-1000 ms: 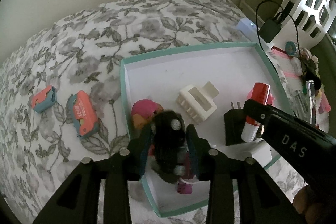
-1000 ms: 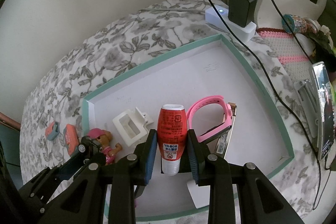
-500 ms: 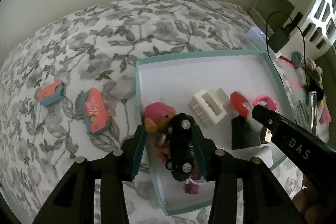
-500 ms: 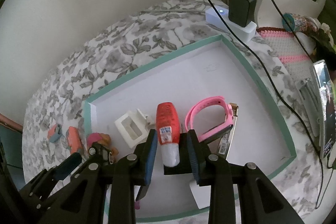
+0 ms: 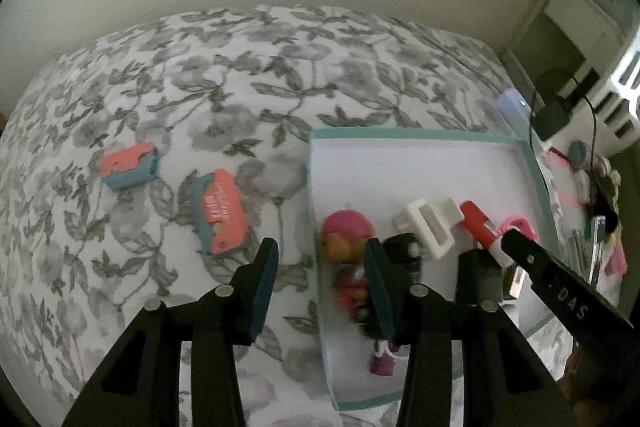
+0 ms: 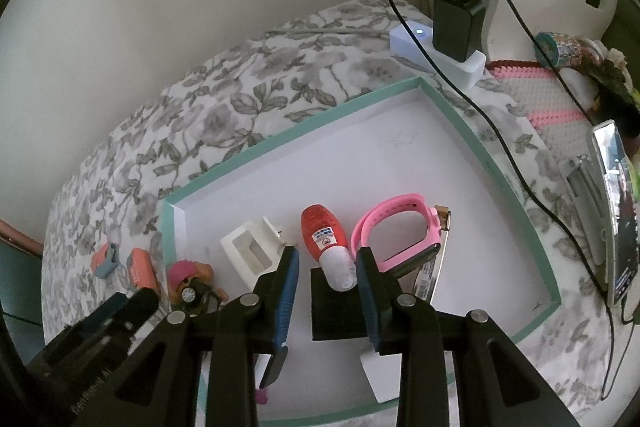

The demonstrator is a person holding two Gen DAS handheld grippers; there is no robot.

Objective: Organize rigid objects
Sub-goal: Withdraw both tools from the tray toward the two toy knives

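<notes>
On the far left of the flowered bedcover [image 5: 224,75] lies a small coral and blue case [image 5: 130,165], and a little to the right of it a bigger coral and blue case [image 5: 222,216], both outside the tray and well apart from it. Next comes the left gripper [image 5: 319,269], which hangs over the left rim of the tray; its two blue pads stand apart and hold nothing, with only the bedcover and the rim seen between them. The tray [image 5: 416,137] is white inside with a green border and sits on the bed. In its near left corner lies a doll with a pink cap [image 5: 346,229], and just beside it a black toy car [image 5: 402,253], partly hidden behind the right finger of the left gripper. To the right of these, a white plastic holder [image 6: 253,255] lies on the tray floor. Then comes a red bottle with a white cap [image 6: 326,247]: it lies tilted, its cap resting on a black block [image 6: 336,311]. The right gripper [image 6: 327,279] is over this spot with its pads open, one on each side of the white cap, and a gap shows between pads and cap, so nothing is gripped. Further right a pink watch [image 6: 400,233] stands on its edge, touching a flat silver item behind it. Outside the tray, at the far right corner, a black charger [image 6: 456,25] sits in a white power strip [image 6: 436,53], its cable running down the right side of the bed
</notes>
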